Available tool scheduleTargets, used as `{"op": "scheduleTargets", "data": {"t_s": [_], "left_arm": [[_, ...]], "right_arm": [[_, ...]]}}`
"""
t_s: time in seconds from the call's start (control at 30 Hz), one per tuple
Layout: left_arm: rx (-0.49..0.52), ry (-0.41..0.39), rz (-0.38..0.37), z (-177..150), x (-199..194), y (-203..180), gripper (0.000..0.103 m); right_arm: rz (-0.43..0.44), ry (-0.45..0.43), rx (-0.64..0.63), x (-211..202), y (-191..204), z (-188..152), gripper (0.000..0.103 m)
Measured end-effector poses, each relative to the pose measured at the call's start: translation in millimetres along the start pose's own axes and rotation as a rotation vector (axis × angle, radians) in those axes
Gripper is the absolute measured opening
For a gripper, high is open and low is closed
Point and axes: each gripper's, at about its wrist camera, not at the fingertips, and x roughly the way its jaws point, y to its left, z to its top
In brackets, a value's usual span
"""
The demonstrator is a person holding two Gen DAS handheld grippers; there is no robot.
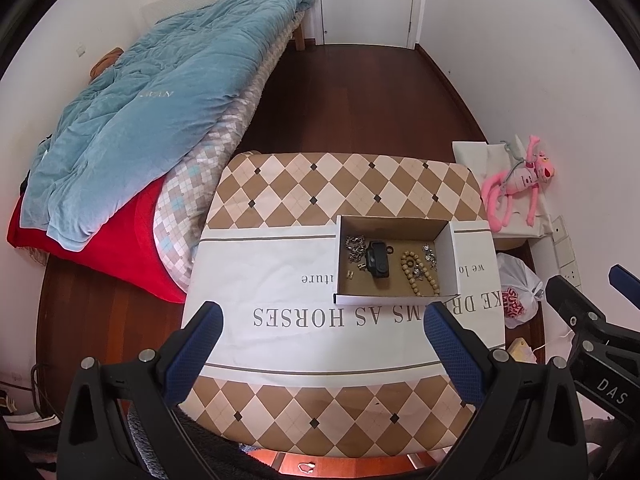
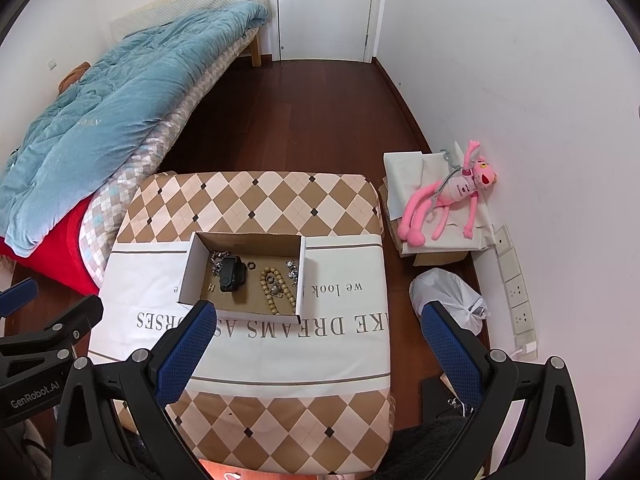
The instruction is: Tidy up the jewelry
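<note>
Your left gripper (image 1: 322,322) and right gripper (image 2: 318,322) hover above the tabletop (image 1: 280,264), jaws apart and empty; beads (image 1: 420,272) lie in the box (image 1: 394,300)

A cardboard box (image 1: 394,260) sits on the cloth-covered counter (image 1: 280,280), toward its right half and behind the line of printed text. Inside the box, a chain (image 1: 355,249) lies at the left, a watch (image 1: 377,264) just right of it, a bead bracelet (image 1: 418,276) further right, and small earrings (image 1: 429,254) near the right wall. A bed (image 1: 140,140) stands left of the counter, piled with a quilt (image 1: 152,112). A door (image 1: 366,0) stands behind, across the floor. Right of the counter, a plush toy (image 2: 444,196) lies on folded sheets against the wall, with a tied plastic bag (image 2: 446,300) in front of it.
</note>
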Motion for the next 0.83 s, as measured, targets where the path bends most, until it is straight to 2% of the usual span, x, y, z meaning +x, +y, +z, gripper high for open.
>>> {"op": "scheduleTargets", "data": {"t_s": [0.83], "left_arm": [[0.003,-0.003,0.004,-3.7,8.6,1.7,0.103]], "right_arm": [[0.005,0.020,-0.014,8.9,-5.3,-1.9,0.103]]}}
